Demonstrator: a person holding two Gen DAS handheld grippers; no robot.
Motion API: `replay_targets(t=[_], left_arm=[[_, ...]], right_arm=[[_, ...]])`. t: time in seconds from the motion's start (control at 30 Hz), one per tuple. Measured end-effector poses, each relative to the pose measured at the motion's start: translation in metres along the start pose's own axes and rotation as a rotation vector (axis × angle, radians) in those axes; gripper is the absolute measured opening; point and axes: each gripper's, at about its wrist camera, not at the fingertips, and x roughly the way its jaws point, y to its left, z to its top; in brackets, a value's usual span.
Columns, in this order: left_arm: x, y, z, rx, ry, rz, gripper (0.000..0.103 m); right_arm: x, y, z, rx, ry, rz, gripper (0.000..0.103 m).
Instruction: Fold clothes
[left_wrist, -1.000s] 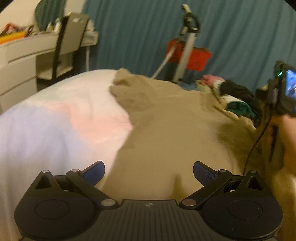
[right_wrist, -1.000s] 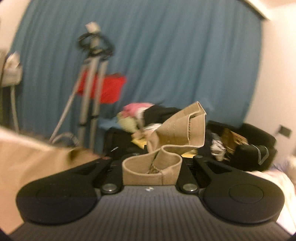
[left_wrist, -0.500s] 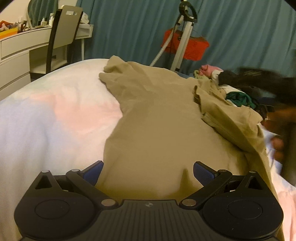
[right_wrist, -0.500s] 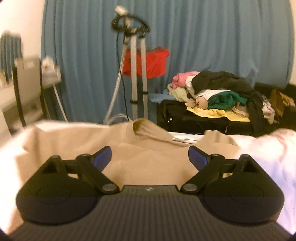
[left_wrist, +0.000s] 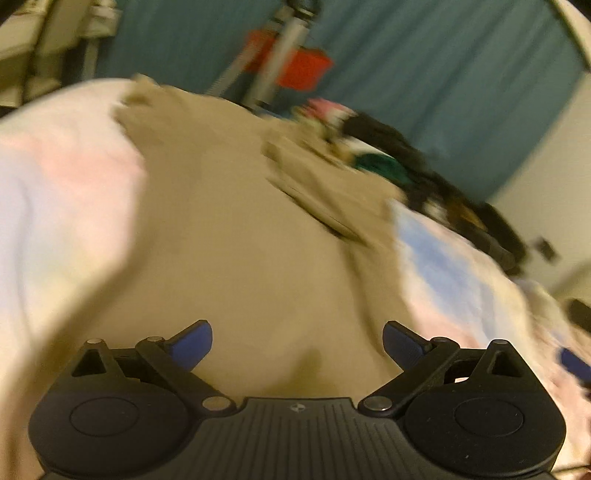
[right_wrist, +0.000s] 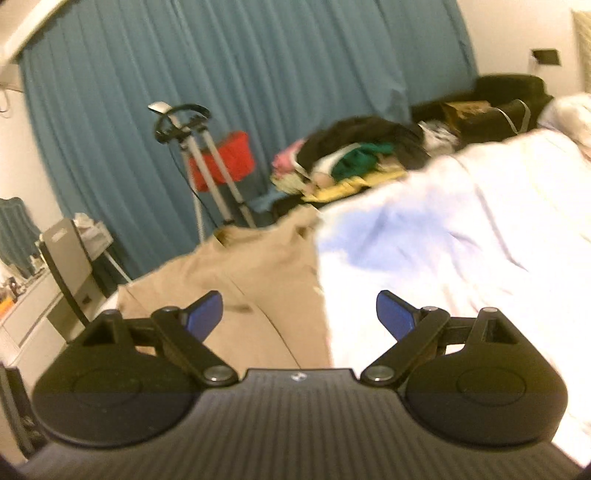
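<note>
Tan garment lies spread on the pale bedsheet; its right edge meets bare sheet in the right wrist view, and sheet also borders it on the left. Left gripper: fingers wide apart, holding nothing, above the cloth. Right gripper: fingers wide, holding nothing, over the garment's edge. Cloth looks bunched at its far right; left view blurred. Clothes pile beyond the bed.

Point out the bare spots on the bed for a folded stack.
Free: white bedding right of the tan garment, and bedding on its left. Crowded: clothes pile beyond the bed's far edge.
</note>
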Motion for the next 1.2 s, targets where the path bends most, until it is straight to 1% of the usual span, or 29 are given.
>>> replay_targets(t=[0.03,0.1,0.17,0.2,0.3,0.37,0.4,0.43,0.47,0.5,0.53,0.57,0.63,0.67,0.73,0.83,0.97,1.07,1.2], left_arm=[[-0.004,-0.009,-0.008,0.024,0.016,-0.036,0.098],[-0.010,-0.033,-0.026,0.129,0.039,-0.079,0.096],[-0.014,-0.056,-0.045,0.222,0.072,-0.129,0.093],[-0.012,-0.064,-0.053,0.245,0.097,-0.160,0.090],[0.000,-0.081,-0.071,0.268,0.196,-0.277,0.080],[0.011,-0.088,-0.081,0.267,0.264,-0.347,0.077],[0.017,-0.090,-0.085,0.261,0.297,-0.377,0.073],[0.021,-0.090,-0.089,0.248,0.317,-0.392,0.067],[0.026,-0.090,-0.094,0.233,0.337,-0.406,0.064],[0.031,-0.089,-0.098,0.214,0.355,-0.409,0.058],[0.036,-0.086,-0.100,0.186,0.374,-0.416,0.048],[0.041,-0.084,-0.101,0.160,0.391,-0.422,0.043],[0.045,-0.080,-0.101,0.127,0.392,-0.429,0.027],[0.046,-0.078,-0.101,0.111,0.393,-0.433,0.023],[0.047,-0.075,-0.100,0.092,0.385,-0.433,0.009],[0.038,-0.074,-0.095,0.079,0.358,-0.442,0.005],[0.021,-0.068,-0.087,0.056,0.329,-0.455,0.003],[0.010,-0.059,-0.079,0.000,0.345,-0.450,0.003],[-0.007,-0.043,-0.069,-0.046,0.381,-0.428,0.002]], right_arm=[[-0.008,-0.006,-0.004,0.010,0.005,-0.007,0.091],[-0.020,-0.018,-0.009,0.039,0.001,-0.002,0.091],[-0.023,-0.028,-0.010,0.064,-0.003,0.006,0.091],[-0.023,-0.033,-0.010,0.075,-0.004,0.010,0.091],[-0.023,-0.045,-0.008,0.105,-0.005,0.023,0.091],[-0.021,-0.052,-0.007,0.123,-0.003,0.032,0.091],[-0.021,-0.055,-0.006,0.134,0.000,0.037,0.091],[-0.021,-0.058,-0.006,0.145,0.003,0.040,0.091],[-0.020,-0.060,-0.007,0.152,0.007,0.042,0.091],[-0.019,-0.061,-0.007,0.157,0.011,0.043,0.091],[-0.018,-0.062,-0.008,0.161,0.015,0.043,0.091],[-0.017,-0.063,-0.008,0.166,0.019,0.044,0.091],[-0.016,-0.065,-0.008,0.170,0.024,0.044,0.091],[-0.015,-0.065,-0.009,0.170,0.029,0.045,0.091],[-0.013,-0.064,-0.011,0.167,0.037,0.042,0.091],[-0.011,-0.061,-0.014,0.148,0.051,0.041,0.091],[-0.012,-0.057,-0.016,0.115,0.054,0.033,0.091],[-0.014,-0.056,-0.016,0.103,0.051,0.025,0.091],[-0.017,-0.059,-0.015,0.115,0.050,0.016,0.091]])
